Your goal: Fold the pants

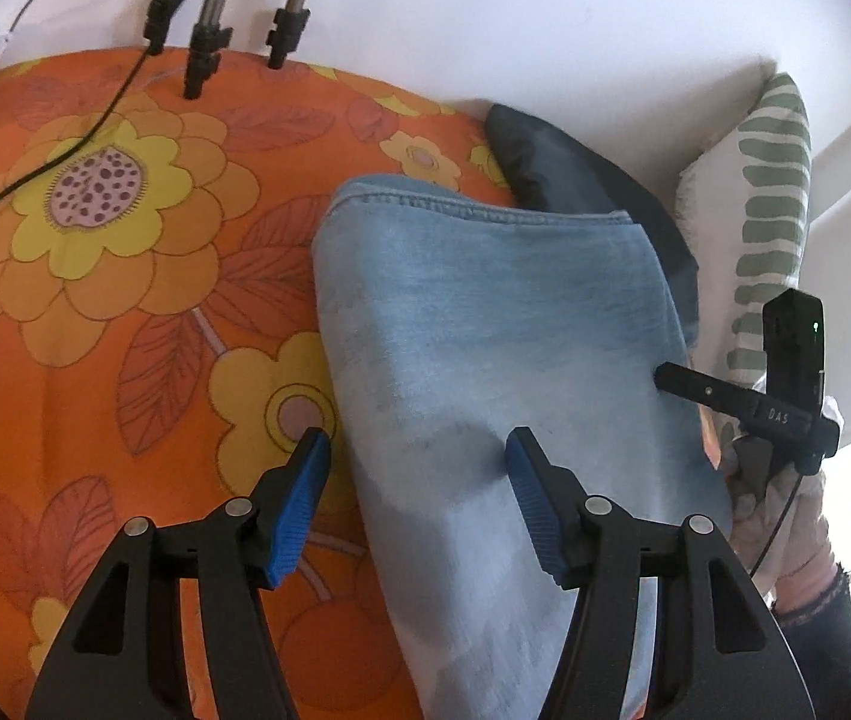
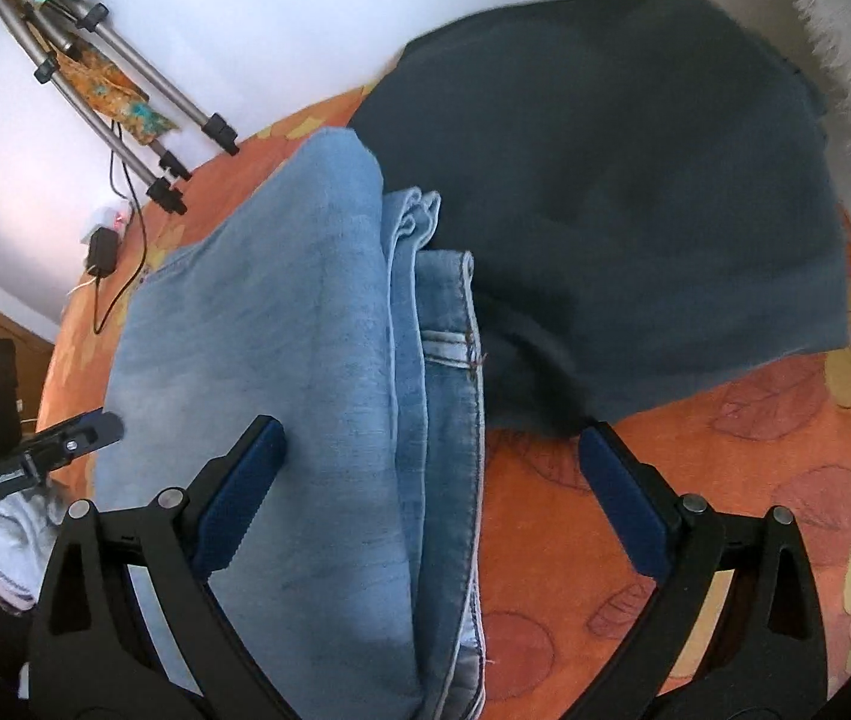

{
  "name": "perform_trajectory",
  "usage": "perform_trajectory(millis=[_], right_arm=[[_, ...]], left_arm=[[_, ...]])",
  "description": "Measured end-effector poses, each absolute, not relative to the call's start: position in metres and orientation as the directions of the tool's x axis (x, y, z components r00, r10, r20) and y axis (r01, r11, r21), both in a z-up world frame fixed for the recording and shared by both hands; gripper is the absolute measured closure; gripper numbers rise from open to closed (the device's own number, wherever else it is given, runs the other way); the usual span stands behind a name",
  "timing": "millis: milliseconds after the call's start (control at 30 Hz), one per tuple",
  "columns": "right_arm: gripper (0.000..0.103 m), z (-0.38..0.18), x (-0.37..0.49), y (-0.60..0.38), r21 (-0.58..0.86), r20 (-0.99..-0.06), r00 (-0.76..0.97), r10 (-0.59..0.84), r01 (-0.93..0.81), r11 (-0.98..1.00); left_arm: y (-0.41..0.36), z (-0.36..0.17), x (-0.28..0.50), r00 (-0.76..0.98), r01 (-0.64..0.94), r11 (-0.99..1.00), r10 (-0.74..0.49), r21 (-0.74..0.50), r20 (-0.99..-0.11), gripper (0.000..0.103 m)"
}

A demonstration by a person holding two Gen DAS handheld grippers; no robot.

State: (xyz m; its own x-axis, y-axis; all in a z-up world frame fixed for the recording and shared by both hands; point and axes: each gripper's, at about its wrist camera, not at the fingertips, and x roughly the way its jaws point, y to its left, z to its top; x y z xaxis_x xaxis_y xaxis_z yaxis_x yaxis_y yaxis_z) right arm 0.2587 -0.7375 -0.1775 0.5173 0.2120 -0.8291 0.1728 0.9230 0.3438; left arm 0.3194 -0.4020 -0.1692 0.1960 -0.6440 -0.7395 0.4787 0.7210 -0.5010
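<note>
Light blue denim pants [image 1: 485,360] lie folded in a stack on the orange flowered bedspread [image 1: 95,240]. My left gripper [image 1: 419,450] is open, its jaws straddling the left edge of the pants, with nothing held. In the right wrist view the pants [image 2: 305,390] show stacked layers and a waistband seam. My right gripper [image 2: 431,444] is open wide over the pants' right edge, one finger over denim, the other over the bedspread [image 2: 695,480]. The right gripper also shows at the pants' right side in the left wrist view [image 1: 743,408].
A dark navy folded garment [image 2: 635,210] lies just behind the pants, also seen in the left wrist view [image 1: 575,180]. A green striped white pillow [image 1: 767,210] stands at the right. Tripod legs [image 1: 203,30] and a black cable [image 1: 65,150] rest on the bedspread's far side.
</note>
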Motion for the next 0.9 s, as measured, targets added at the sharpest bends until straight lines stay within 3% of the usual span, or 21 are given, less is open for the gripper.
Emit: perform_trajectory(millis=[267,333,467,533,600,633,700,767,900], right_arm=[[0.006,-0.18,0.271,-0.73,0.337,-0.823,0.508,0.253,0.081,0.938],[0.013,-0.179,0.272,-0.727,0.33,-0.818,0.517,0.253,0.061,0.942],[0.047,-0.18,0.272,-0.723,0.386,-0.779,0.549,0.304,0.038,0.922],[0.056,-0.182,0.271,-0.722,0.407,-0.766,0.566,0.305,0.061,0.911],[0.064,-0.182,0.269,-0.716,0.401,-0.763,0.582,0.281,0.084,0.912],[0.066,-0.181,0.267,-0.713,0.388,-0.764,0.588,0.264,0.091,0.917],[0.075,-0.174,0.263,-0.705,0.353,-0.764,0.605,0.224,0.102,0.93],[0.077,-0.169,0.259,-0.702,0.347,-0.764,0.611,0.207,0.119,0.93],[0.071,-0.17,0.252,-0.71,0.396,-0.767,0.599,0.229,0.162,0.904]], left_arm=[[-0.409,-0.17,0.324,0.201,0.506,0.708,-0.652,-0.493,-0.731,0.043],[-0.412,-0.17,0.322,0.209,0.519,0.702,-0.657,-0.487,-0.724,0.045],[-0.418,-0.17,0.321,0.228,0.54,0.696,-0.662,-0.473,-0.714,0.046],[-0.421,-0.17,0.319,0.242,0.544,0.699,-0.66,-0.464,-0.711,0.058],[-0.424,-0.167,0.317,0.262,0.545,0.706,-0.655,-0.452,-0.709,0.079],[-0.426,-0.164,0.316,0.275,0.548,0.708,-0.655,-0.445,-0.704,0.083],[-0.428,-0.159,0.313,0.293,0.553,0.714,-0.65,-0.43,-0.701,0.087],[-0.429,-0.154,0.308,0.313,0.566,0.717,-0.644,-0.408,-0.698,0.089],[-0.428,-0.151,0.306,0.313,0.572,0.712,-0.649,-0.408,-0.693,0.09]])
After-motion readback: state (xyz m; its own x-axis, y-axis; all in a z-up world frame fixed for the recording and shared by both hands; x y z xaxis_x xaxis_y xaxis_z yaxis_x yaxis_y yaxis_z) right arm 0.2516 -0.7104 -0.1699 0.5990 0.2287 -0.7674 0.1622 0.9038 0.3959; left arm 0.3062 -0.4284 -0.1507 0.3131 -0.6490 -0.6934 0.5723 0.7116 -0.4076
